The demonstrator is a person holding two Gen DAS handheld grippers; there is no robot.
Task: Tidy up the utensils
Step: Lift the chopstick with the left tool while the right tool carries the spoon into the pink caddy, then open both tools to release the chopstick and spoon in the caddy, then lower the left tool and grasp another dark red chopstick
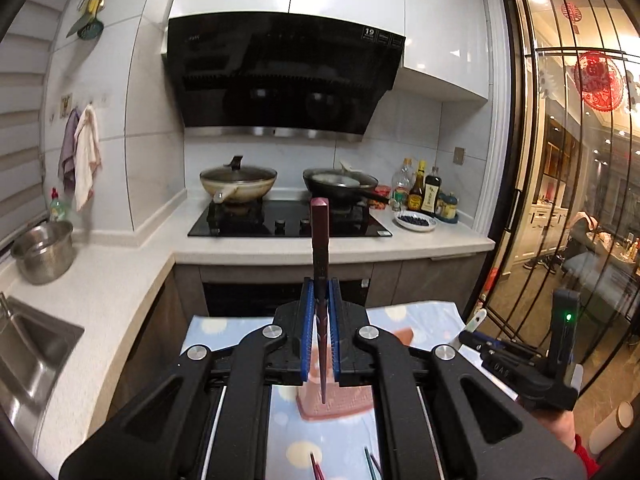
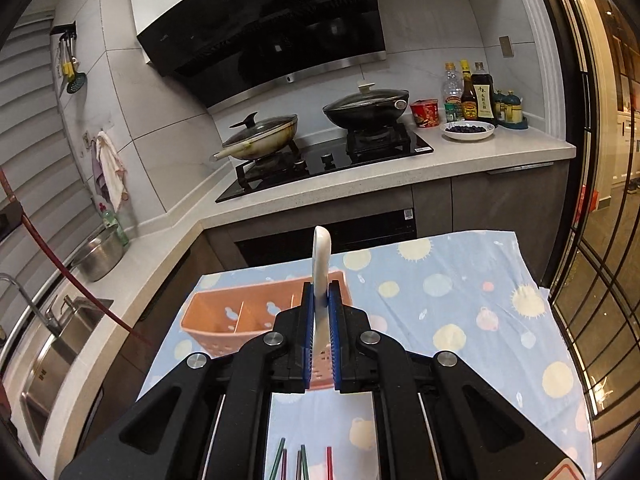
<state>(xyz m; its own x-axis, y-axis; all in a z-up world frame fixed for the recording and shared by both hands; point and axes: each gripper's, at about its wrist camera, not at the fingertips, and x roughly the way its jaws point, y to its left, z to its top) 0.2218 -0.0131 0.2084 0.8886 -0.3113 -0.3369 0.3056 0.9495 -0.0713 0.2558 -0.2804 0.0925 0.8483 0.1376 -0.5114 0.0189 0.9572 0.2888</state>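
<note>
The left gripper (image 1: 321, 312) has its jaws clamped on a dark red chopstick (image 1: 320, 248), held upright above the pink utensil basket (image 1: 340, 406) on the cloth-covered worktop (image 2: 460, 300). The right gripper (image 2: 321, 312) has its jaws pinched on a white spoon (image 2: 321, 264), near the basket's right end.

Two tools: the left (image 1: 321, 304) grips one dark red chopstick (image 1: 320, 240), the right (image 2: 321, 304) one white spoon (image 2: 321, 264). One orange basket (image 2: 240, 316) sits on the bench cloth. At least five more chopsticks (image 2: 304, 462) lie at the near edge. Two pans (image 2: 260, 136) sit on the stove, three bottles (image 2: 468, 88) stand beside it, one bowl (image 2: 469, 130) and one steel pot (image 2: 100, 256) sit on the bench.
</note>
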